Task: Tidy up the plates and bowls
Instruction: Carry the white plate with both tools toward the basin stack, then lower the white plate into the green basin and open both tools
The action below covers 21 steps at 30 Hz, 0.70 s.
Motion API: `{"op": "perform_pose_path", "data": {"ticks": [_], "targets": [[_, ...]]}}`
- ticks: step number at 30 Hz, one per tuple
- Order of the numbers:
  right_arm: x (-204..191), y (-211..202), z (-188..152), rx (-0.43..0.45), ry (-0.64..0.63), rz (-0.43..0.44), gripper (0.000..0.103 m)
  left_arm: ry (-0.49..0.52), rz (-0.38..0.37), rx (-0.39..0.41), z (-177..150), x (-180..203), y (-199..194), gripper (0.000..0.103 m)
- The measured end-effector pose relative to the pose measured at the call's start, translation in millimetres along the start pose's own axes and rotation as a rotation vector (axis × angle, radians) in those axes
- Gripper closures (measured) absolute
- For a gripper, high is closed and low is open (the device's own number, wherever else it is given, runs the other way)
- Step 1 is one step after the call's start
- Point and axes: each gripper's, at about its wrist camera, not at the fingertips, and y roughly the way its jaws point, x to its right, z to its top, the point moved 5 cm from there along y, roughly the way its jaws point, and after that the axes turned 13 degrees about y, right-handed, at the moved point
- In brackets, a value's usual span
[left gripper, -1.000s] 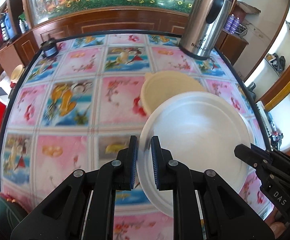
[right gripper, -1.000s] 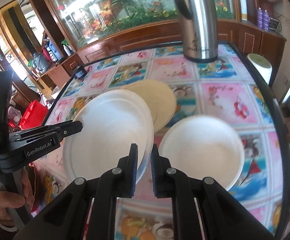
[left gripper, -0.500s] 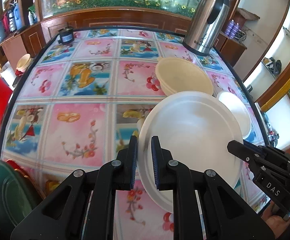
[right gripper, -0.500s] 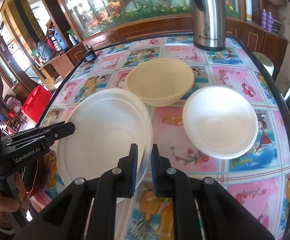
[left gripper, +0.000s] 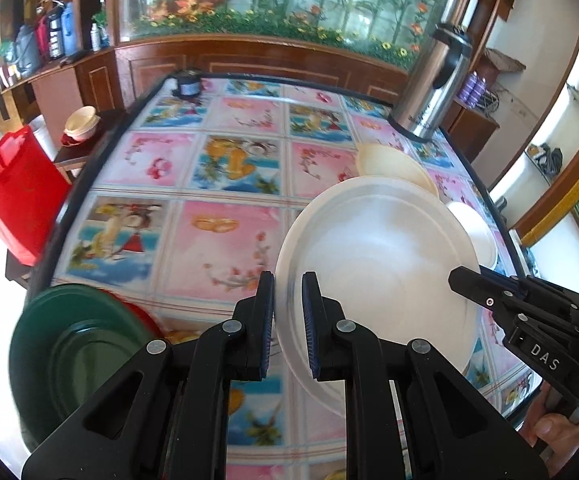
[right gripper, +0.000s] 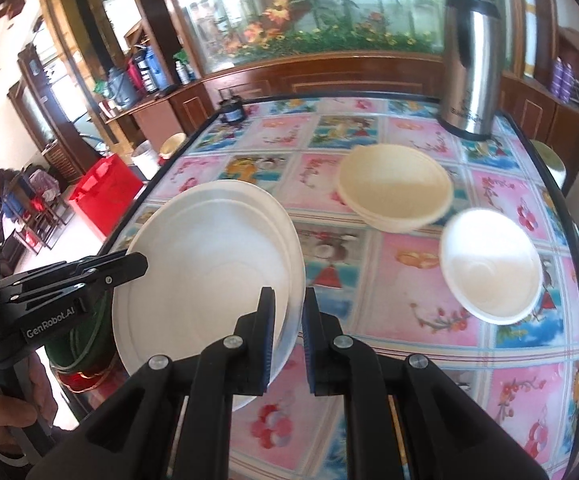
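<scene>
Above the table (left gripper: pixel 225 240), both grippers pinch white plates (left gripper: pixel 373 264).

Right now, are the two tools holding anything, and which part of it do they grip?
Both hold the white plate by its rim: the left tool grips the plate's left edge, the right tool the opposite edge, with the plate lifted above the table.

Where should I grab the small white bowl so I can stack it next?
Pinch the small white bowl by its thin rim, at the near edge, coming from above. It sits upright and open, apart from the cream bowls, so one finger can drop inside.
</scene>
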Motion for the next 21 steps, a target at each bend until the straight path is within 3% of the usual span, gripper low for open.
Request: {"op": "perform_pose_path", "data": {"ticks": [12,21], "targets": [[-94,17,-7,-0.037,-0.135,0.111,0.089,-0.068,0.099,0.045,-37,-75,-68,0.09],[-154,44,-29,-0.096,-0.232,0.154,0.089,-0.138,0.172,0.021,-79,-125,-78,0.09]]}}
